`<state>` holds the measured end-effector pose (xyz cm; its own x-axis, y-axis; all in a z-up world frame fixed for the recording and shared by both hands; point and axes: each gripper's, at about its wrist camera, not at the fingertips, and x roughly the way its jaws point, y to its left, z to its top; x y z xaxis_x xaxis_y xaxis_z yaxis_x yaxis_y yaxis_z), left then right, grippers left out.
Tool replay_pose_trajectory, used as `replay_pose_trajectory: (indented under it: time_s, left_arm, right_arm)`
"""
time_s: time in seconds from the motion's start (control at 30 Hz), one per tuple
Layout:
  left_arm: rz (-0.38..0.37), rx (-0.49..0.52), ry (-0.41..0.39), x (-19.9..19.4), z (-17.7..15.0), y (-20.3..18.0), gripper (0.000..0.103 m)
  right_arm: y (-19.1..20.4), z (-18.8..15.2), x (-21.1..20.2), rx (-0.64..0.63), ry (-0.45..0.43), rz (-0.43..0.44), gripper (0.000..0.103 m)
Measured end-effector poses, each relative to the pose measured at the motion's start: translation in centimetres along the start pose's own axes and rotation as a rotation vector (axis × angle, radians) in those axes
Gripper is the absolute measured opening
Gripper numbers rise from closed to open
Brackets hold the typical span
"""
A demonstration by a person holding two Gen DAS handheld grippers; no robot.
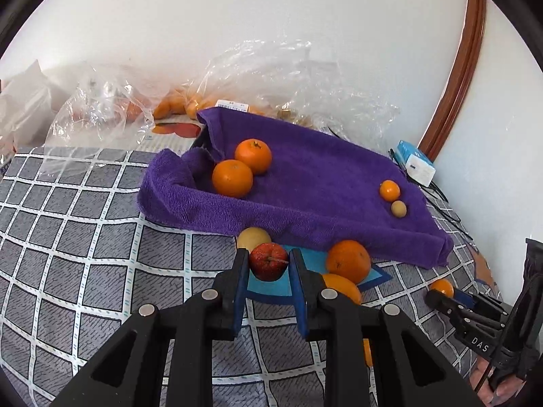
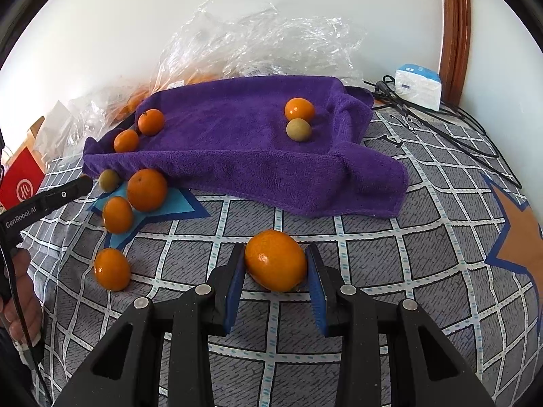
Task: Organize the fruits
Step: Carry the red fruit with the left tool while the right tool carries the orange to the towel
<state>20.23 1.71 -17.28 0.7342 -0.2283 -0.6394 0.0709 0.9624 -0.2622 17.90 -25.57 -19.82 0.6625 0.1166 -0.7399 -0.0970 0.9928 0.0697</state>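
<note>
A: Left claw (image 1: 268, 261) entry. Its blue pads sit against both sides of a small red fruit (image 1: 268, 262), stem pointing toward the right pad; held between the tips, just above the checked cloth (image 1: 85, 237) covering the tabletop.

B: What lies ahead of it?

A: Touching the red fruit on its far side, a pale yellow-tan fruit (image 1: 254, 238). To the claw's right, an orange (image 1: 348, 260), with a second orange (image 1: 341, 286) nearer and partly behind the right finger. Beyond these, the purple towel (image 1: 305, 183).

B: On the towel?

A: Two oranges (image 1: 244, 169) touching each other, ahead and slightly left. Far right, a small orange (image 1: 389, 190) with a small tan fruit (image 1: 398, 209) just beside it.

B: Right claw (image 2: 275, 264)?

A: Jaws set moderately wide around an oval orange fruit (image 2: 275, 260) resting on the checked cloth. Left pad touches it; right pad is at its edge, contact I cannot tell for certain.

B: Around that claw?

A: To its left, a lone orange (image 2: 112, 269). Further ahead-left, the cluster on the blue star print (image 2: 169, 203). Far ahead-right, a white and blue box (image 2: 419, 86) and black cables (image 2: 441, 125). Crumpled clear plastic bags (image 2: 258, 40) behind the towel.
</note>
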Motion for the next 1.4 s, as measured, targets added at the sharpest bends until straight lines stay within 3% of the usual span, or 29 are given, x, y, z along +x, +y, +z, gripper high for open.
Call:
replay_pose_trajectory:
  time_s: [0.23, 0.63, 0.77, 1.0, 1.23, 1.4]
  left_arm:
    - [0.016, -0.007, -0.039, -0.9, 0.3, 0.2, 0.023]
    - [0.026, -0.077, -0.065, -1.8, 0.8, 1.9, 0.023]
    - [0.085, -0.086, -0.068, -2.0, 0.9, 2.5, 0.023]
    - [0.119, -0.129, -0.076, -3.4, 2.5, 4.7, 0.023]
    - [0.11, -0.11, -0.056, -2.9, 5.5, 3.8, 0.023]
    - [0.09, -0.113, -0.016, -0.7, 7.1, 2.8, 0.023]
  right_arm:
    - [-0.8, -0.1, -0.2, 0.03, -0.009, 0.03, 0.035]
    - [-0.1, 0.9, -0.6, 0.036, 0.014, -0.039, 0.035]
    - [0.6, 2.1, -2.0, 0.019, -0.02, -0.048, 0.035]
    - [0.6, 4.9, -3.4, -0.014, -0.061, -0.057, 0.035]
    - [-0.6, 8.1, -1.4, 0.018, -0.07, -0.047, 0.035]
    - [-1.3, 10.1, 1.5, 0.024, -0.029, -0.051, 0.035]
